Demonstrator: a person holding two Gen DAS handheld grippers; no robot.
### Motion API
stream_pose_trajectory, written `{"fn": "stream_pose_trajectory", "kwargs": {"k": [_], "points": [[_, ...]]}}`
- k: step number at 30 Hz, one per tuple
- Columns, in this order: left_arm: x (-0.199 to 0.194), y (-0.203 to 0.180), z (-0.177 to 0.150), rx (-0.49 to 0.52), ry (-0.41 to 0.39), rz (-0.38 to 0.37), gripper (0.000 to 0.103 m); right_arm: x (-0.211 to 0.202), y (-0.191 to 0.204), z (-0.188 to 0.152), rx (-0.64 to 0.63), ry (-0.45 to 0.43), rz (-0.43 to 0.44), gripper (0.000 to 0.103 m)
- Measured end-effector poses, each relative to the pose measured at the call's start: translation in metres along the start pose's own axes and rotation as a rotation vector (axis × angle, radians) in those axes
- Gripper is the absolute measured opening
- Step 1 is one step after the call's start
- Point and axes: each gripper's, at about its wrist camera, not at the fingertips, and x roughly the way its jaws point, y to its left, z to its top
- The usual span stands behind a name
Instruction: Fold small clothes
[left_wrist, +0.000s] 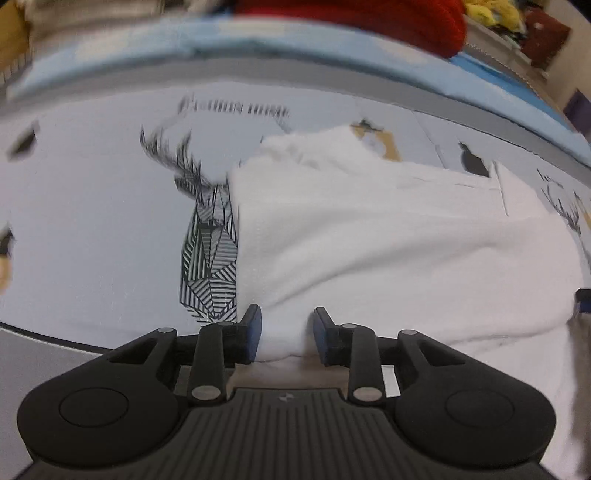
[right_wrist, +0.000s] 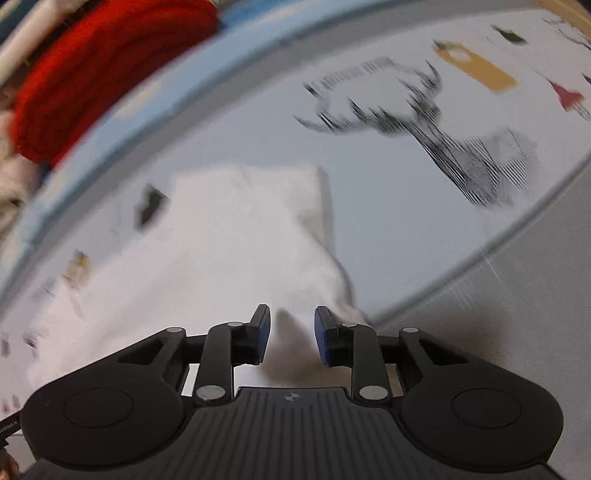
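Note:
A small white garment lies on a pale tablecloth printed with line-drawn deer. In the left wrist view my left gripper has its jaws parted, with the garment's near edge bunched between the blue pads. In the right wrist view the same white garment stretches away from my right gripper, whose jaws are also parted with a fold of cloth lying between them. This view is blurred by motion.
A red knitted item lies beyond the table's far blue-edged border; it also shows in the right wrist view. The grey table edge runs to the right of the right gripper.

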Motion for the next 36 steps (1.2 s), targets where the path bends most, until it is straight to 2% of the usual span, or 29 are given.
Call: {"fn": "stream_pose_trajectory", "kwargs": {"k": [2, 4, 5, 7, 10, 13, 15, 17, 18, 20, 22, 23, 24, 26, 28, 31, 36], "points": [[-0.026, -0.010, -0.006, 0.012, -0.060, 0.005, 0.034, -0.005, -0.005, -0.005, 0.023, 0.020, -0.019, 0.026], [-0.066, -0.022, -0.015, 0.043, -0.184, -0.024, 0.034, -0.025, -0.003, -0.009, 0.025, -0.009, -0.020, 0.027], [-0.086, -0.027, -0.023, 0.057, -0.241, -0.009, 0.034, -0.042, 0.000, -0.013, 0.009, -0.059, 0.003, 0.027], [-0.116, -0.034, -0.038, 0.065, -0.297, 0.012, 0.034, -0.077, 0.007, -0.026, -0.041, -0.173, 0.016, 0.027], [-0.152, -0.037, -0.065, 0.072, -0.304, -0.022, 0.037, -0.129, 0.015, -0.051, -0.117, -0.313, 0.045, 0.027], [-0.194, -0.033, -0.107, 0.076, -0.324, -0.028, 0.042, -0.179, 0.012, -0.077, -0.195, -0.400, 0.110, 0.027], [-0.217, -0.026, -0.140, 0.079, -0.334, -0.020, 0.042, -0.212, 0.003, -0.099, -0.260, -0.466, 0.120, 0.028], [-0.234, -0.018, -0.170, 0.057, -0.335, -0.020, 0.042, -0.234, -0.012, -0.120, -0.300, -0.495, 0.123, 0.031], [-0.238, -0.013, -0.187, 0.036, -0.327, -0.021, 0.042, -0.240, -0.022, -0.128, -0.309, -0.489, 0.124, 0.036], [-0.241, -0.008, -0.215, 0.010, -0.315, -0.028, 0.040, -0.244, -0.040, -0.145, -0.308, -0.451, 0.125, 0.036], [-0.229, -0.003, -0.246, -0.011, -0.278, -0.006, 0.032, -0.243, -0.058, -0.163, -0.281, -0.410, 0.112, 0.036], [-0.223, -0.001, -0.257, -0.026, -0.241, 0.015, 0.021, -0.240, -0.068, -0.172, -0.257, -0.402, 0.099, 0.036], [-0.215, 0.003, -0.264, -0.064, -0.187, 0.030, 0.019, -0.238, -0.075, -0.181, -0.241, -0.401, 0.087, 0.036], [-0.209, 0.012, -0.270, -0.120, -0.138, -0.032, 0.019, -0.226, -0.093, -0.198, -0.217, -0.392, 0.048, 0.036], [-0.205, 0.013, -0.272, -0.108, -0.120, -0.051, 0.019, -0.210, -0.107, -0.209, -0.160, -0.323, -0.006, 0.037], [-0.201, 0.017, -0.273, -0.084, -0.095, -0.039, 0.019, -0.194, -0.117, -0.212, -0.061, -0.238, 0.041, 0.036], [-0.189, 0.032, -0.274, -0.173, -0.016, -0.104, 0.021, -0.188, -0.112, -0.208, -0.100, -0.224, -0.001, 0.036]]}}
